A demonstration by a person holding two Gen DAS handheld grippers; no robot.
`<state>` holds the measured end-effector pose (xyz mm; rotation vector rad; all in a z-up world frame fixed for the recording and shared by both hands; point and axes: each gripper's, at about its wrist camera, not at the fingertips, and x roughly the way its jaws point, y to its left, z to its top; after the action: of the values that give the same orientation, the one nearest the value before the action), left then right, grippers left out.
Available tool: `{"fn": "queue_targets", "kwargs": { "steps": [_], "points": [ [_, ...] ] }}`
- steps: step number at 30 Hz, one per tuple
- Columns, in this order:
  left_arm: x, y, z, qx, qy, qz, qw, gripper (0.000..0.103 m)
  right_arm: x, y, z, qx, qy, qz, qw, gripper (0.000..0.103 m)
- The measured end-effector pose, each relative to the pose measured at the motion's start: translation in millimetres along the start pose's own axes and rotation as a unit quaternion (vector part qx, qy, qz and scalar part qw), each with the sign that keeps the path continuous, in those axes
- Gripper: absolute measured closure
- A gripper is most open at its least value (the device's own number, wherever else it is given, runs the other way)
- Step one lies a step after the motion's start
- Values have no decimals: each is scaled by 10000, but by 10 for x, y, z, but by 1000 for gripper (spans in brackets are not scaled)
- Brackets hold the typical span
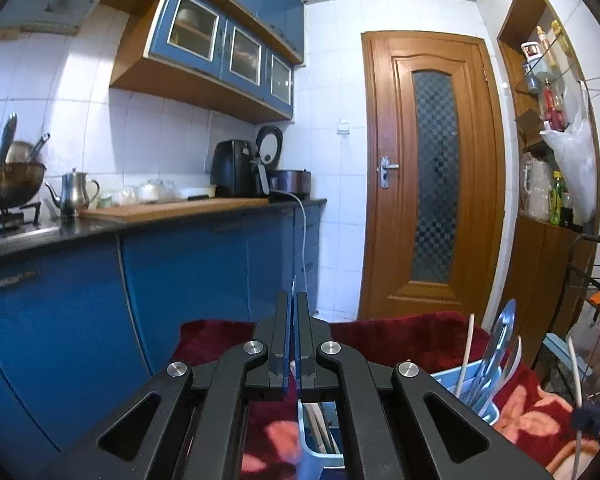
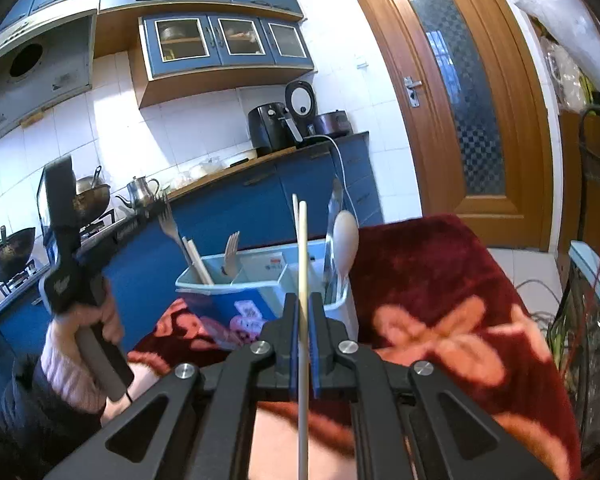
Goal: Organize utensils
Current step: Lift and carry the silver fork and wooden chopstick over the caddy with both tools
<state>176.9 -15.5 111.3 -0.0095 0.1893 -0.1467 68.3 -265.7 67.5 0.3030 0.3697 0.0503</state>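
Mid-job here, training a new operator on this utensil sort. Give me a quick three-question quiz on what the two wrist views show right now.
1. True or false: the right gripper is shut on a chopstick.
2. Multiple choice: the blue utensil holder stands on A) the black counter, B) the red blanket, C) the stove.
3. Fill in: in the holder's right-hand compartment, beside a metal utensil, stands a pale ____.

Key
1. True; the left gripper is shut too, with nothing visible between its fingers.
2. B.
3. Spoon.
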Motion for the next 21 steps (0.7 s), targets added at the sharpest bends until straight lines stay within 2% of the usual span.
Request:
{"fn": "queue_targets", "kwargs": {
  "steps": [9,16,21],
  "points": [
    [95,18,-171,-49,89,-82,9999,102,418,8,405,-248,-651,57,9976,97],
    [127,30,-244,-117,157,-178,9997,102,735,114,533,-752,-1100,-336,9905,97],
    [155,25,-287,-157,222,-263,9993,102,800,129,623,-740,-1351,-353,9874,97]
  ]
}}
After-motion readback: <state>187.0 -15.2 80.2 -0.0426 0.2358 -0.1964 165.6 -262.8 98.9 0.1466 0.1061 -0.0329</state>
